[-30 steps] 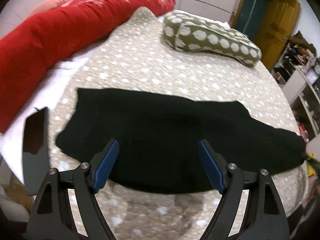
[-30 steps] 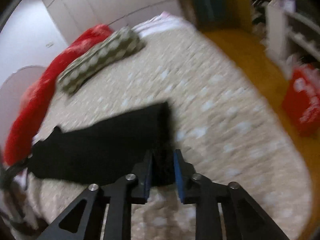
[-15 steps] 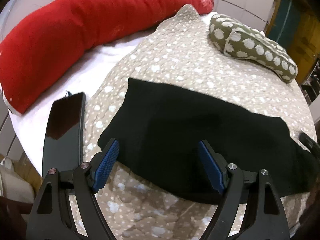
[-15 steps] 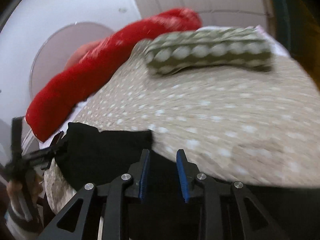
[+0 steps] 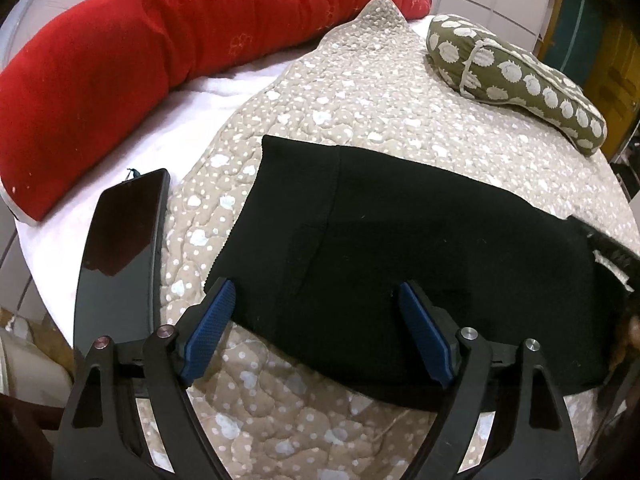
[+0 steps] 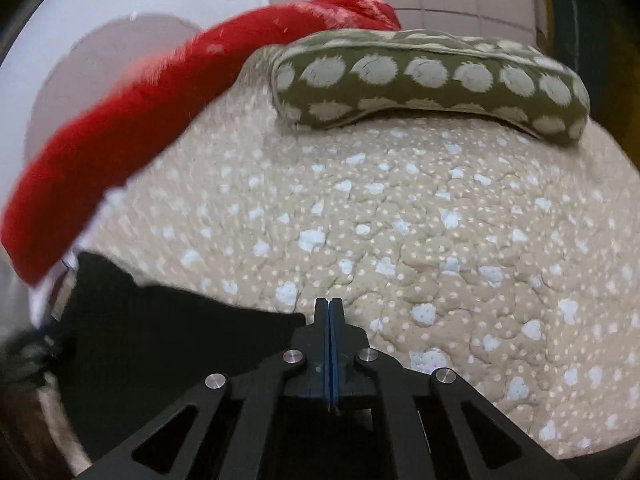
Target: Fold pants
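**A:** so what's each hand-held gripper doing here?

**B:** left hand-held gripper [image 5: 314, 322] is hanging wide open, blue pads [image 5: 210, 330] spread well apart, gripping nothing. It's hovering over the near edge of the black pants [image 5: 400, 264]. The right hand-held gripper [image 6: 329, 312] is looking fully closed, pads pressed flat together. The pants' edge is sitting just at its 9 o'clock, but I can't tell if any fabric is actually pinched in there.

**A:** and where are the pants lying?

**B:** spread flat on the bed's beige dotted quilt [image 5: 340, 92], running from about 10 o'clock toward 3 in the left wrist view. Just off the waist end, at 9 o'clock, a dark phone [image 5: 120, 248] is lying on the white sheet [image 5: 208, 104]. Further out, a long red bolster [image 5: 140, 48] is curving along 10 to 12 o'clock, and an olive spotted pillow [image 5: 516, 76] is sitting up at 1 o'clock.
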A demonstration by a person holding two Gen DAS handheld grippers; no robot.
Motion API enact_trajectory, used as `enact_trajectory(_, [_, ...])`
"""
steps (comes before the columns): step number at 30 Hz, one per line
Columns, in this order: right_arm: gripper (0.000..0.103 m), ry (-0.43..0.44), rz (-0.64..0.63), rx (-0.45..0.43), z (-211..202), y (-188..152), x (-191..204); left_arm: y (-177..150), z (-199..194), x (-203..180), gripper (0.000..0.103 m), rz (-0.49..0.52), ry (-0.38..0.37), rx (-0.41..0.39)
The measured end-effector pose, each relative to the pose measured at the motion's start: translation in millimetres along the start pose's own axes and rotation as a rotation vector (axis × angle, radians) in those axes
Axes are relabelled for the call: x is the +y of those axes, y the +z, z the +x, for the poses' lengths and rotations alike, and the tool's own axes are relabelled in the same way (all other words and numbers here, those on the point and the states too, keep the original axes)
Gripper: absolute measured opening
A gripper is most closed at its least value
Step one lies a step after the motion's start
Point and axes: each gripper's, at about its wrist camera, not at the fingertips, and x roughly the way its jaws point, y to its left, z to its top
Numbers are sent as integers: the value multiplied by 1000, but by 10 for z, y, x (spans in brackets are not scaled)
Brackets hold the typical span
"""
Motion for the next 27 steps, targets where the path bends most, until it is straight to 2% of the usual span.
enact_trajectory(1, [0, 26, 11, -16, -109, 15, -21, 11, -11, 10, 84, -6, -3, 4])
enact_trajectory(3, [1, 9, -3, -44, -302, 17, 3, 29, -59, 35, 84, -32, -6, -6])
enact_trajectory(7, [6, 61, -90, -73, -700, -90, 219, 40, -174, 2, 84, -49, -32, -27])
enact_trajectory(10, [19, 86, -126, -58, -814, -249, 375, 21, -234, -90, 84, -30, -34, -40])
enact_trajectory(13, [22, 116, -133, -30, -801, -414, 496, -17, -281, -170, 84, -26, -63, -49])
enact_trajectory(19, [22, 111, -130, 16, -694, -650, 579, -114, -320, -315, 84, -2, -93, -71])
enact_trajectory(23, [22, 95, -125, 42, -536, -725, 573, -177, -159, -383, 84, 30, -67, -44])
enact_trajectory(27, [22, 98, -123, 41, -567, -721, 578, -191, -147, -371, 84, 29, -74, -50])
